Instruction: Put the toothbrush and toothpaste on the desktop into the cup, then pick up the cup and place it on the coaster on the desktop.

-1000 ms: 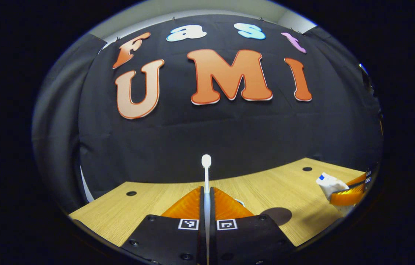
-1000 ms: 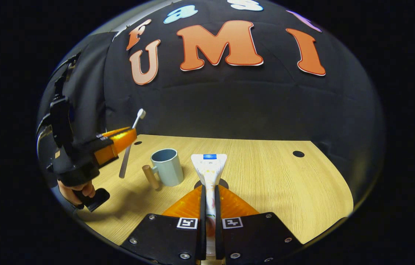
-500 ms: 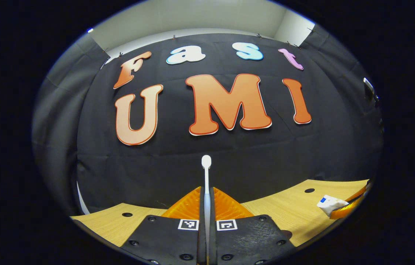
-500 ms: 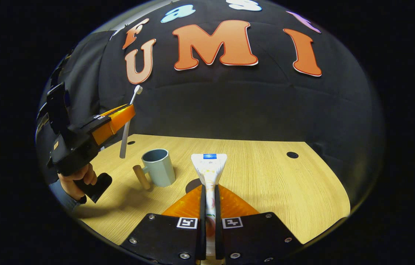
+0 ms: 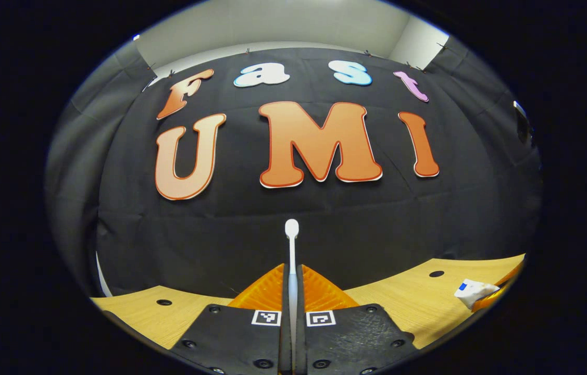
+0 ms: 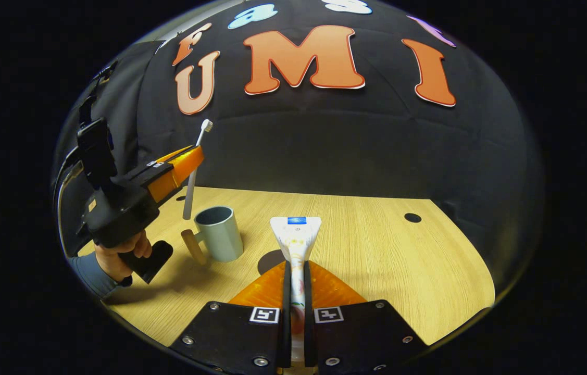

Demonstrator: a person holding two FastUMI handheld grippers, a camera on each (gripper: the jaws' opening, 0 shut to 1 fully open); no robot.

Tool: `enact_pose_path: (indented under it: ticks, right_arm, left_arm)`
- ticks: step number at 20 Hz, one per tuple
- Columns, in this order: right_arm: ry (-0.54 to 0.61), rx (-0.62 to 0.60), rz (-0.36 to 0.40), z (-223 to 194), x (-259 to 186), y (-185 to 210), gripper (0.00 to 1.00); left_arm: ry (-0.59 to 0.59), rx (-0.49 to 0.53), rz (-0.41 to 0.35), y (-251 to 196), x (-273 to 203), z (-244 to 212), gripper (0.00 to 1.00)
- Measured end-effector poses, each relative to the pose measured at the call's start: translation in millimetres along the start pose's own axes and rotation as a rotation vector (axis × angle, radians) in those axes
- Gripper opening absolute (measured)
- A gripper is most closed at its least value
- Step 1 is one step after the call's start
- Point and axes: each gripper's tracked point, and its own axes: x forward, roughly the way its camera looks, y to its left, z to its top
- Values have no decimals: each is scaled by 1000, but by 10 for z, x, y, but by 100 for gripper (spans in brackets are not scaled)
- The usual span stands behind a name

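Observation:
My left gripper (image 5: 291, 271) is shut on a white toothbrush (image 5: 291, 237), whose head sticks up beyond the fingertips. In the right gripper view the left gripper (image 6: 189, 159) hangs in the air just left of and above the cup (image 6: 217, 233), holding the toothbrush (image 6: 195, 166) steeply tilted, handle end down near the cup's rim. The cup is grey-blue with a wooden handle and stands upright on the desktop (image 6: 376, 245). My right gripper (image 6: 296, 271) is shut on a white toothpaste tube (image 6: 296, 237), above a dark round coaster (image 6: 270, 260). The toothpaste (image 5: 473, 291) appears at the left gripper view's right edge.
The wooden desktop has small dark holes (image 6: 412, 217) near its back edge. A hand with a blue sleeve (image 6: 111, 258) grips the left gripper's handle at the left. The black cloth wall stands right behind the desk.
The left gripper has risen with the toothbrush and moved right toward the cup. The right gripper has held the toothpaste nearly still.

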Motion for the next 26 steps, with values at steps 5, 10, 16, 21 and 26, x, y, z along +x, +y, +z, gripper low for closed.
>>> enact_pose_path:
  ticks: [5,10,16,21,26]
  right_arm:
    - [19,3,-2,-34,49,15,11]
    - [34,6,-1,-65,93,18,10]
    - [31,33,10,-30,146,43,10]
    - [43,39,6,-56,164,5,10]
    - [48,44,6,-41,178,-19,10]
  left_arm:
    - [53,-15,-14,-22,63,-284,3]
    - [94,-32,-11,17,78,-474,3]
    - [165,-52,-17,34,65,-780,3]
    - [189,-62,-31,-4,54,-872,3]
    - [165,-91,-33,14,51,-796,3]
